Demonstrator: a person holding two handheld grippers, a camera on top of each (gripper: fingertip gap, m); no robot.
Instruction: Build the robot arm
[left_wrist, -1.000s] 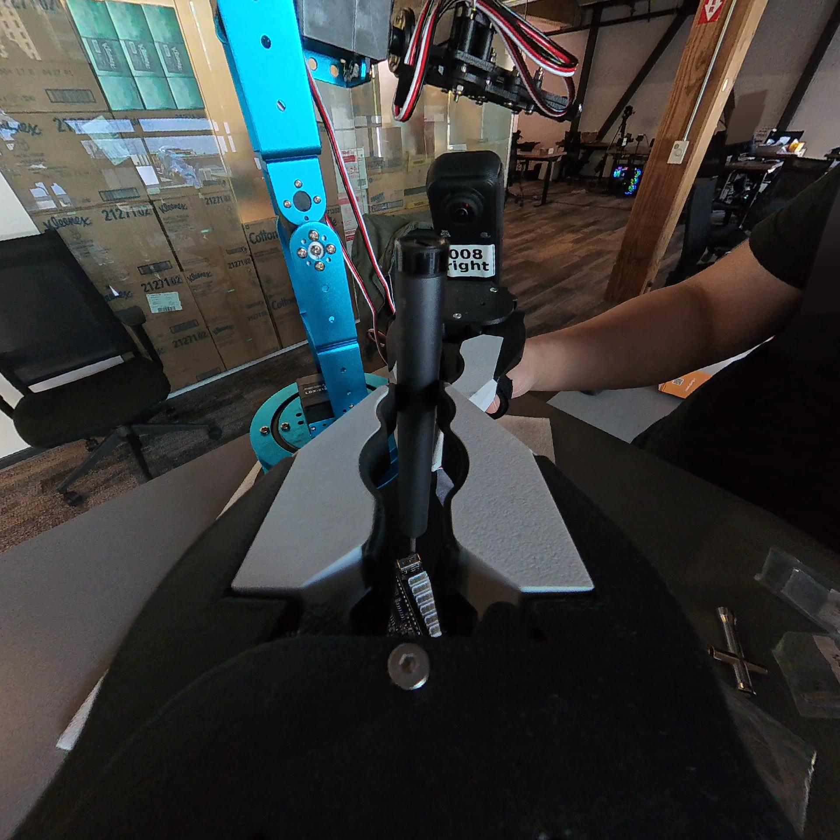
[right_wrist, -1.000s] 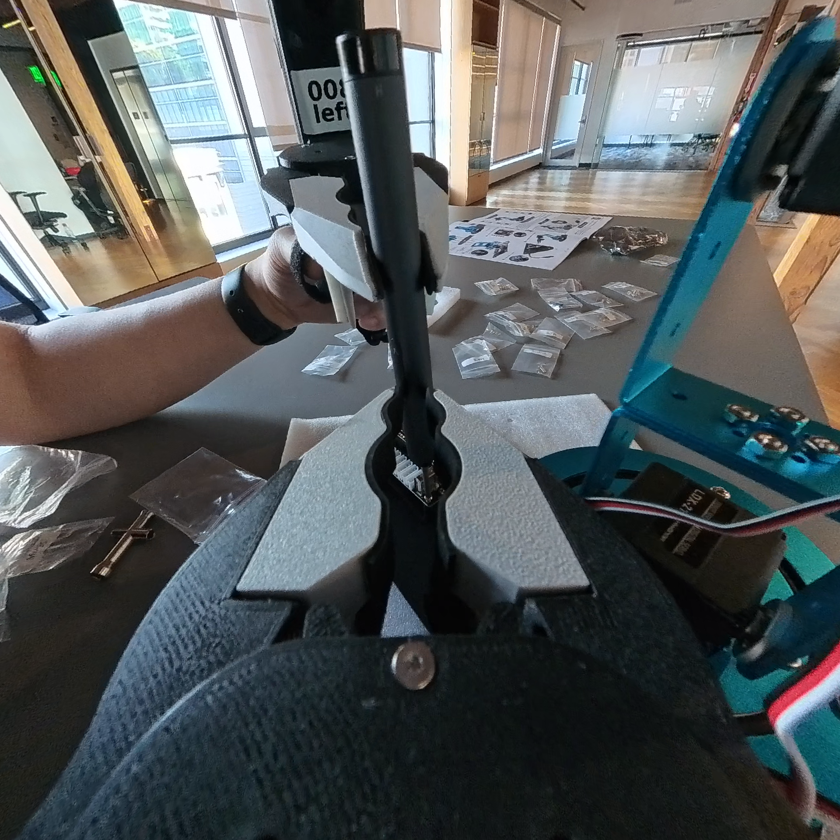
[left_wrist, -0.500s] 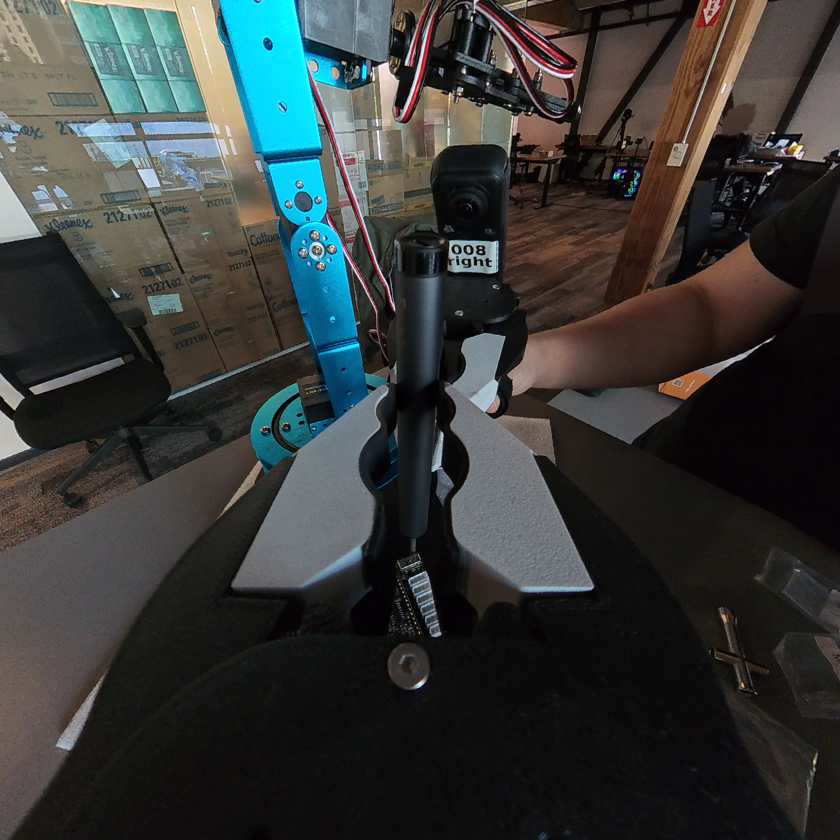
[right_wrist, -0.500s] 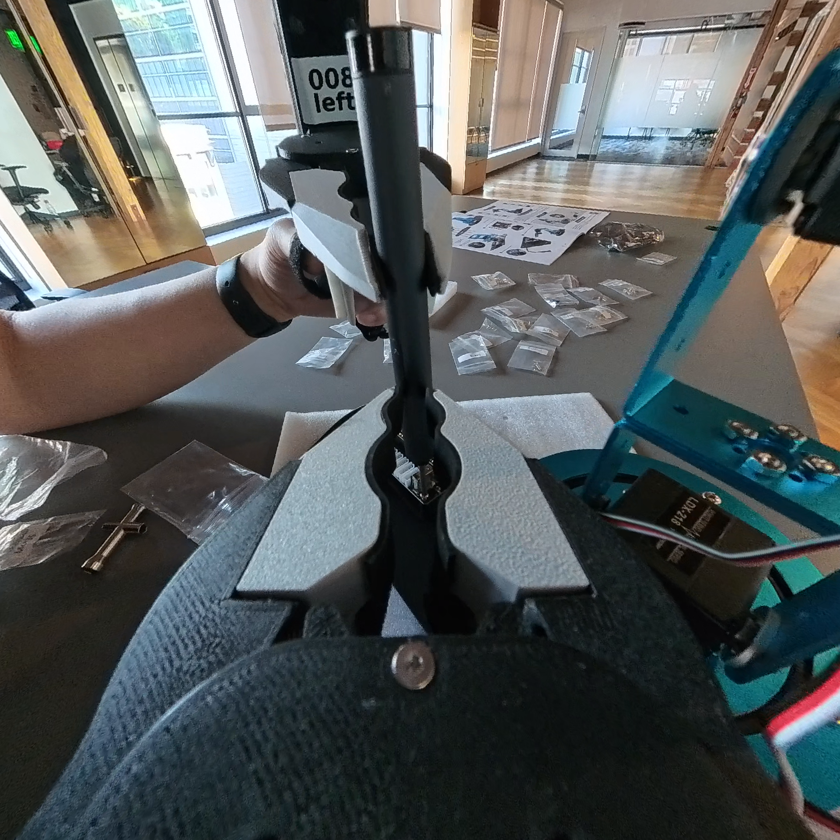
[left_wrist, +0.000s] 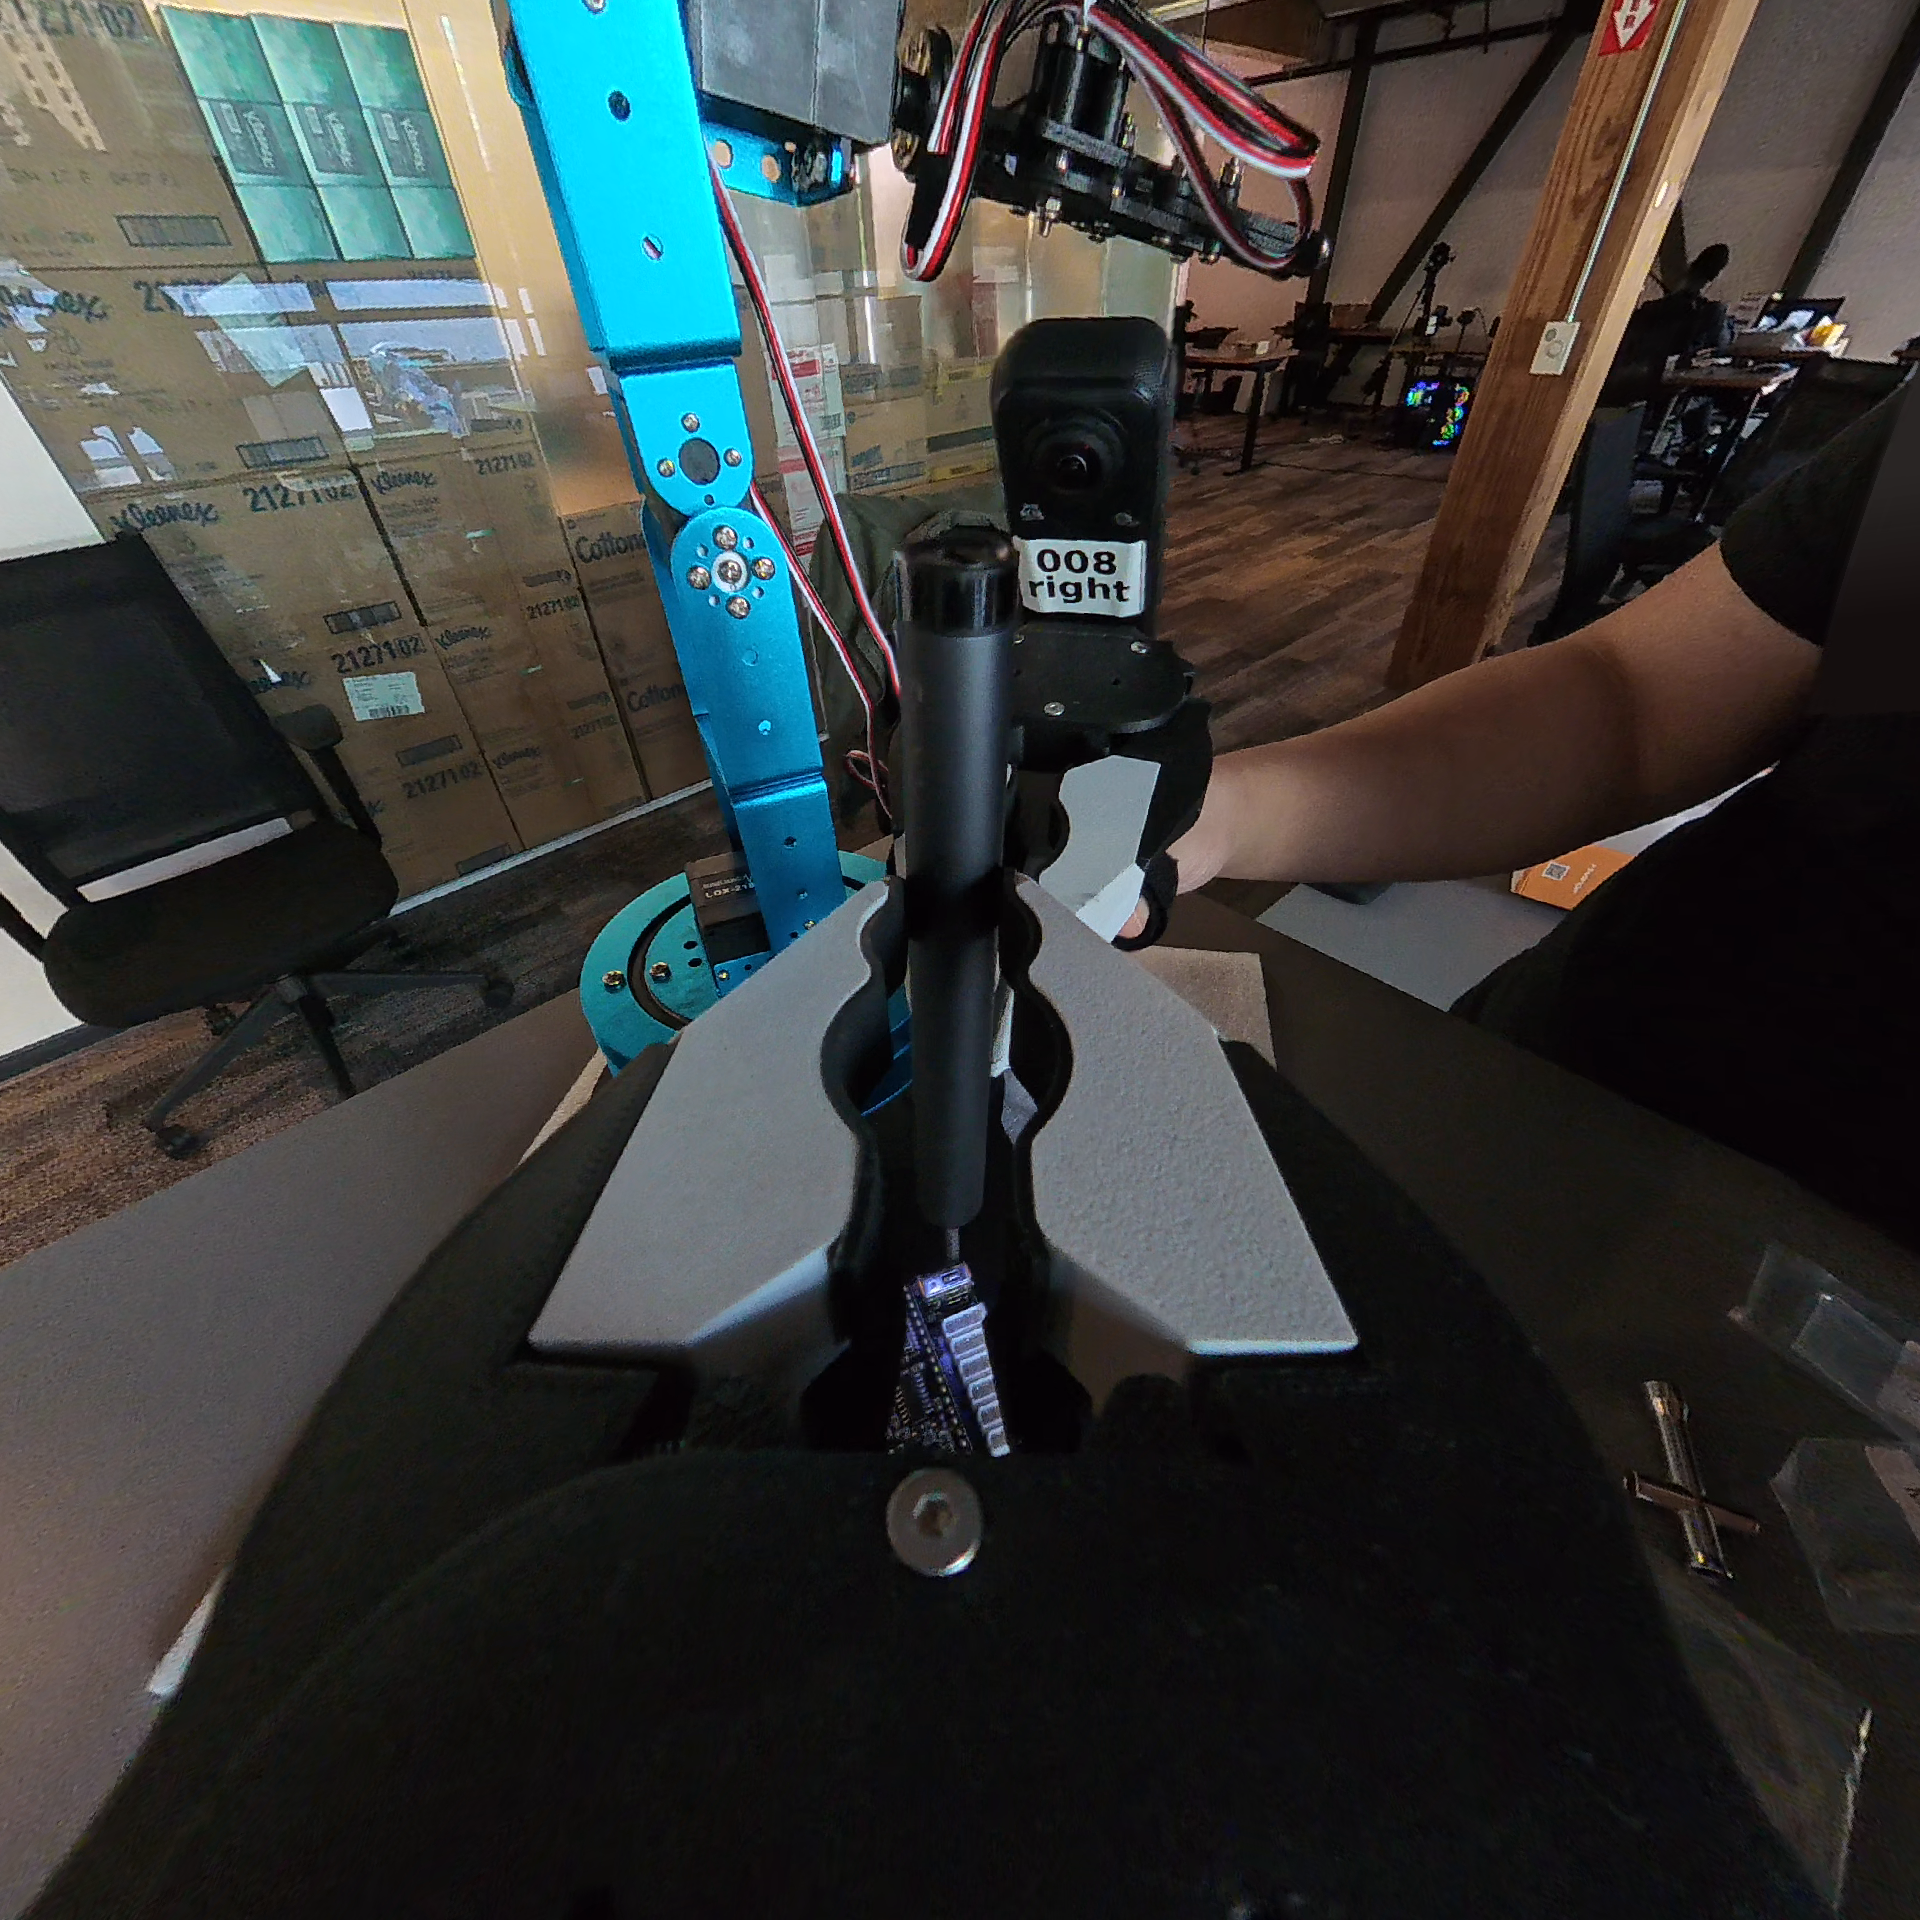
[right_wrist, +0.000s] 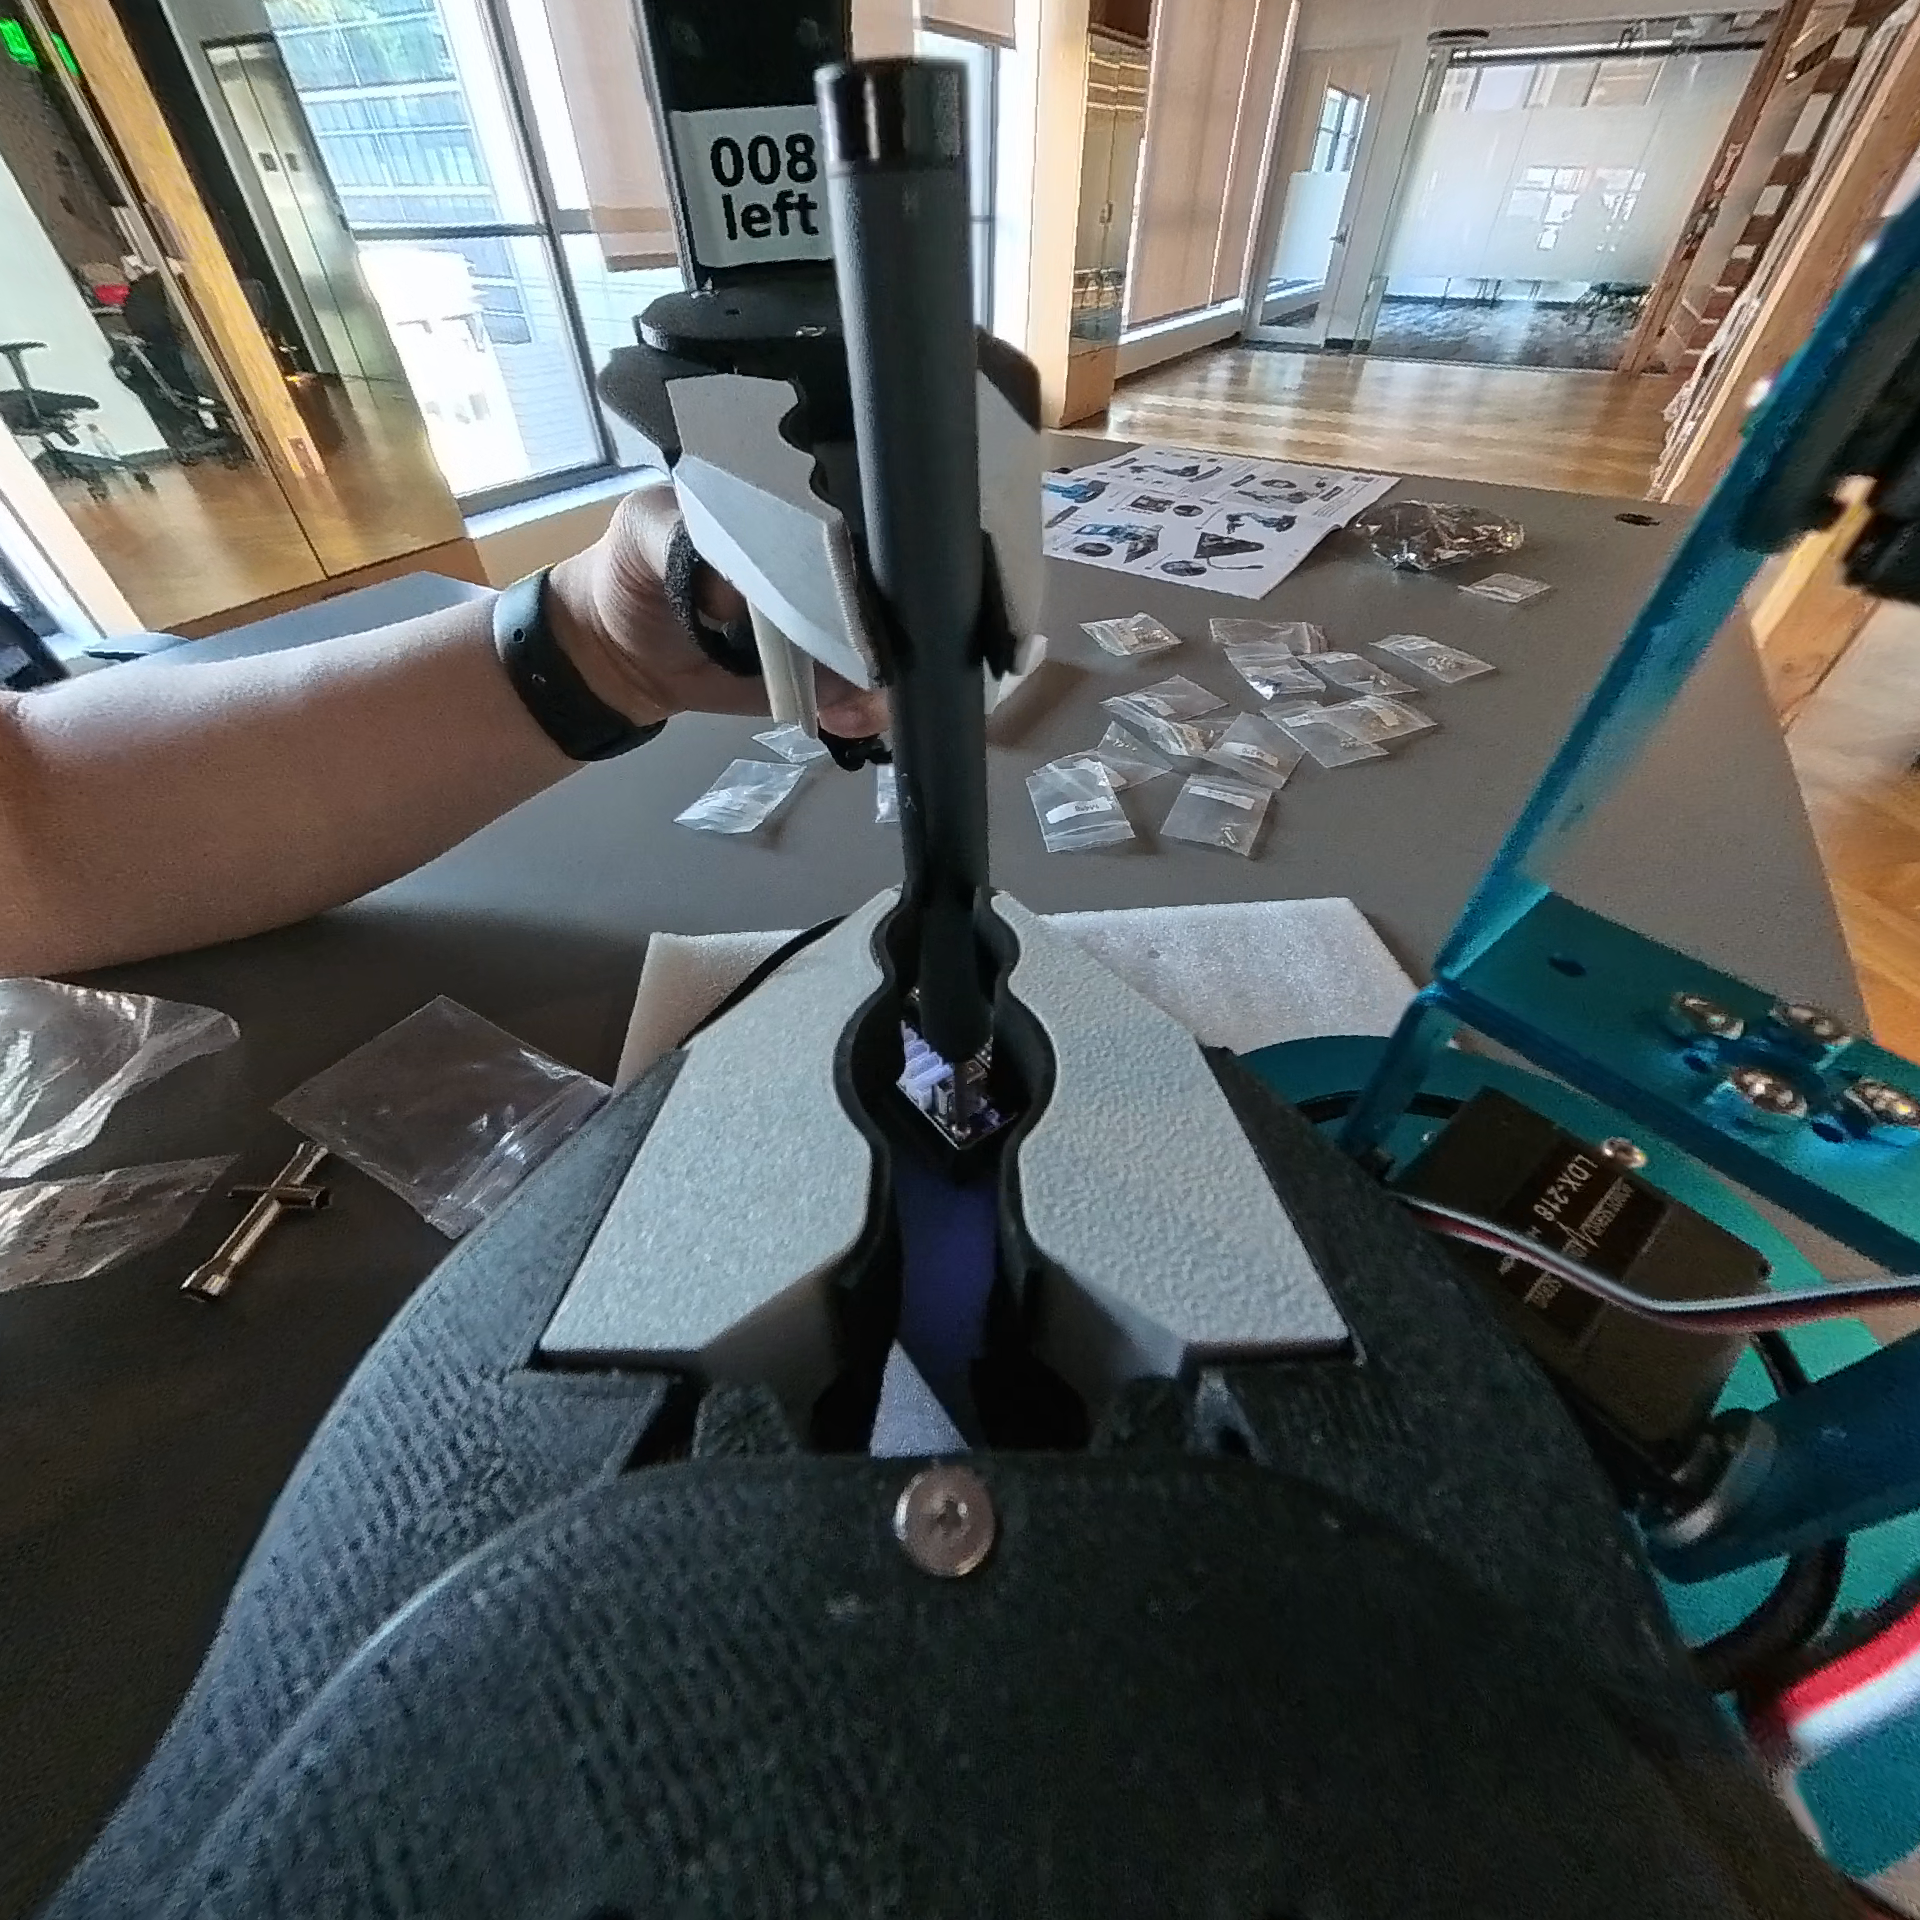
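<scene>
Claws of grey textured plastic, one in each hand, are both closed around the same long black cylindrical screwdriver handle (left_wrist: 954, 894), which is held upright between them. The left claw (left_wrist: 951, 904) is clamped on the handle's middle, as is also seen in the right wrist view (right_wrist: 914, 623), where a bare hand (right_wrist: 634, 613) with a black wristband is wrapped around its grip. The right claw (right_wrist: 948, 925) is clamped on the handle lower down, near its tip. Below that tip, a small dark circuit board with pale connectors (right_wrist: 951, 1091) is seen through the gap between the right claw's fingers, lit with a bluish glow; whether the tip touches it cannot be told. A white foam sheet (right_wrist: 1226, 956) lies under the board on the dark grey table (right_wrist: 520, 914). Beside it stands a blue anodised metal robot arm (left_wrist: 665, 343) on a round teal base (left_wrist: 644, 987), with red, white and black wires. Small clear plastic bags of parts (right_wrist: 1247, 727), a printed instruction sheet (right_wrist: 1216, 520) and a metal cross-shaped wrench (right_wrist: 260, 1226) lie on the table.
</scene>
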